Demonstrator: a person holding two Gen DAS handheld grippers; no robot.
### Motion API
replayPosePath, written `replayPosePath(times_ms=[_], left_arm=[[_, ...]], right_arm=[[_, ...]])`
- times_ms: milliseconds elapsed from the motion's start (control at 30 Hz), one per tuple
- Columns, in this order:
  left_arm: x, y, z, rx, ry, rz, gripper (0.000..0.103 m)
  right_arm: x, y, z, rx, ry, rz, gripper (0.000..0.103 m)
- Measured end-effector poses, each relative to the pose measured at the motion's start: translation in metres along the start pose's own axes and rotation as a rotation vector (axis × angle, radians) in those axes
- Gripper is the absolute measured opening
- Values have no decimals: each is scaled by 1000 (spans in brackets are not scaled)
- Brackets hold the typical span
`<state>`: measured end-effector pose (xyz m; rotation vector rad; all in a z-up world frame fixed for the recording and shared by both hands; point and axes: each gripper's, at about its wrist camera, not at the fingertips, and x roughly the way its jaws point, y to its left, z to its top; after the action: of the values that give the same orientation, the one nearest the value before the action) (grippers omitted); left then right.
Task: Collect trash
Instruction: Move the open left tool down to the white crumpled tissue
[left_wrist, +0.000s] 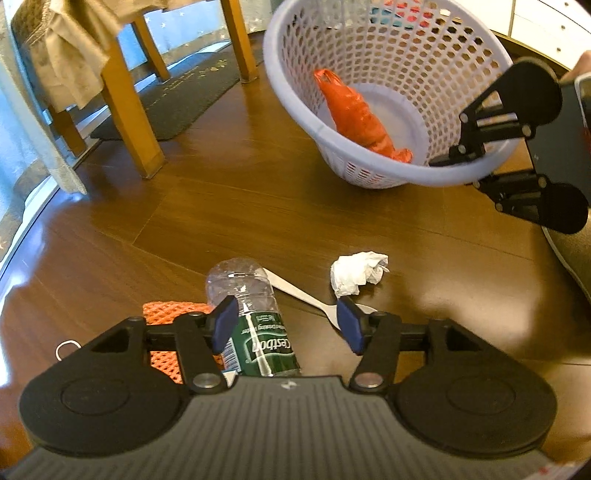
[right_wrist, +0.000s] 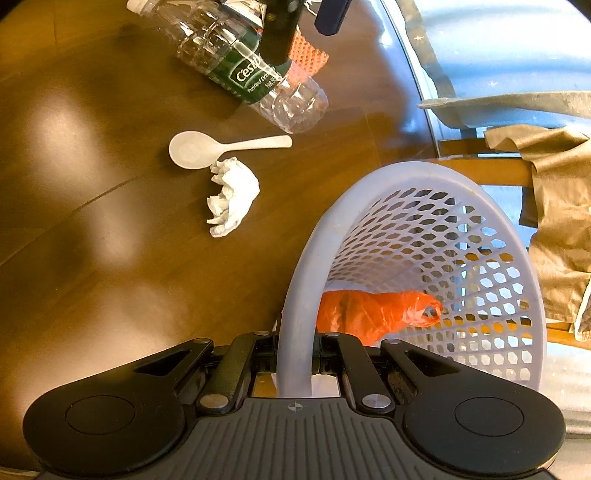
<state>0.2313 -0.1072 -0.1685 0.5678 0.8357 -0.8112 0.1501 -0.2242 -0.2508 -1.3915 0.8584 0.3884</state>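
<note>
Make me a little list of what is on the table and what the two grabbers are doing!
Left gripper: open, above the plastic bottle
Right gripper: shut on the basket rim, basket tilted
In basket: orange plastic bag
On table: bottle lying down, white spoon, crumpled tissue, orange mesh
Spoon and tissue: close beside each other

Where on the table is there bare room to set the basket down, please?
Bare wood lies between the crumpled tissue and the basket, and across the table on the spoon bowl's far side. It is crowded around the bottle and orange mesh.
</note>
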Motion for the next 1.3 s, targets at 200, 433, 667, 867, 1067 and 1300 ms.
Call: replayPosePath(times_ms=[200,433,667,867,1067,1300], left_arm=[[14,-12,2,44,7,-20,62],[34,-27,7,92,16,-47,67],[51,-36,12,113,23,-64,69],[65,-43,17,151,23,-88,69],[83,-46,19,170,36,-101,68],[101,-49,18,176,54,-106,63]], right_arm=[[3,-2,-3,6,9,-4,3],[8,-7,-9,26,24,-9,3],[13,-12,-10,38,37,-12,3],[16,-12,-15,48,43,-17,3],[18,-13,-18,42,50,-19,3],[19,-15,-23,66,53,-18,3]])
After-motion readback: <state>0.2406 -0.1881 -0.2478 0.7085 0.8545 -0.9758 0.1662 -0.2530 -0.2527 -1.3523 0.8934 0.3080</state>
